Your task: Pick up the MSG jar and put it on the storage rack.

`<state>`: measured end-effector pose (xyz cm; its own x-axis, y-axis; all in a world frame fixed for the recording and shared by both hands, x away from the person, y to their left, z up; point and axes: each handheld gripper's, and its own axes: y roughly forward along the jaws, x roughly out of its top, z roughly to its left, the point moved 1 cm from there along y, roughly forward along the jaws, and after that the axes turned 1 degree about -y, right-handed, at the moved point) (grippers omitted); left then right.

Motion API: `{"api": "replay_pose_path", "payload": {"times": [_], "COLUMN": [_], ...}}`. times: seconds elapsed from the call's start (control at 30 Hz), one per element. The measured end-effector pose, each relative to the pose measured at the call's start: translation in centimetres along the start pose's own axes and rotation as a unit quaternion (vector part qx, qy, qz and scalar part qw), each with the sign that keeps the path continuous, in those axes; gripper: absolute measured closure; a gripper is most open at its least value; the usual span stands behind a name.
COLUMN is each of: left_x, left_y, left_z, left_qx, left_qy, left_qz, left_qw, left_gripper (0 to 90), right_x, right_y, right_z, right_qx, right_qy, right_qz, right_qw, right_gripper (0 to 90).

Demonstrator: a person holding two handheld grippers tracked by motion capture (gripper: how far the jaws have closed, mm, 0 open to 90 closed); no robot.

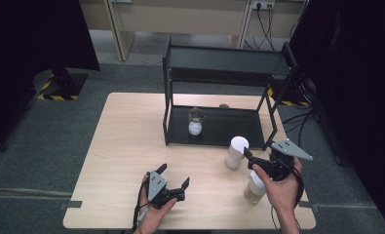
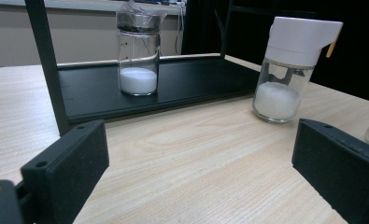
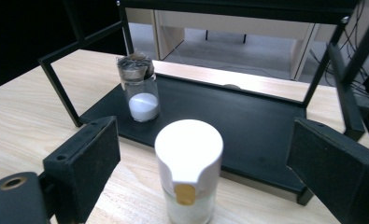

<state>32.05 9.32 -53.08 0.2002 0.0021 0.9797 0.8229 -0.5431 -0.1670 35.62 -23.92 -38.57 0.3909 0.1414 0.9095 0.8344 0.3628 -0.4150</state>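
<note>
Two dispensers on the pale wood-grain desk (image 1: 126, 146), plus one jar on the rack. White-capped shaker (image 1: 237, 152) upright just in front of the black metal rack (image 1: 224, 73), close to its lower tray's front right edge; clear glass body, white granules in the bottom, rounded white plastic lid with a small tan tab on the spout. Right gripper (image 1: 258, 163) held just behind and above it, fingers (image 3: 86, 161) spread wide to either side of the cap, not touching. Second bottle (image 1: 254, 189) with pale contents beside the right hand, partly hidden by it. Left gripper (image 1: 173, 180) low over the bare desk, well apart from the shaker, fingers (image 2: 70, 163) spread and empty. Glass jar (image 1: 195, 122) with a dark crumpled cover and white powder standing on the rack's lower tray, nothing between it and the shaker.
</note>
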Motion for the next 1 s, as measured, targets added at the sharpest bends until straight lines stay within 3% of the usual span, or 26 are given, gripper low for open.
{"api": "replay_pose_path", "payload": {"times": [0.37, 0.63, 1.0], "left_x": [0.0, 0.0, 0.0], "left_y": [0.0, 0.0, 0.0], "left_z": [0.0, 0.0, 0.0], "left_qx": [-0.001, -0.001, -0.002], "left_qy": [0.001, 0.002, 0.002], "left_qz": [0.0, 0.0, -0.001], "left_qw": [1.0, 1.0, 1.0], "left_gripper": [3.3, 3.3, 3.3], "right_x": [0.4, 0.3, 1.2], "right_y": [1.6, 2.5, 4.7], "right_z": [1.8, 2.7, 2.3], "right_qx": [0.007, -0.01, -0.014], "right_qy": [0.005, 0.009, 0.02], "right_qz": [0.046, 0.065, 0.131], "right_qw": [0.9989, 0.9978, 0.9911], "right_gripper": [10.2, 10.4, 11.8]}}
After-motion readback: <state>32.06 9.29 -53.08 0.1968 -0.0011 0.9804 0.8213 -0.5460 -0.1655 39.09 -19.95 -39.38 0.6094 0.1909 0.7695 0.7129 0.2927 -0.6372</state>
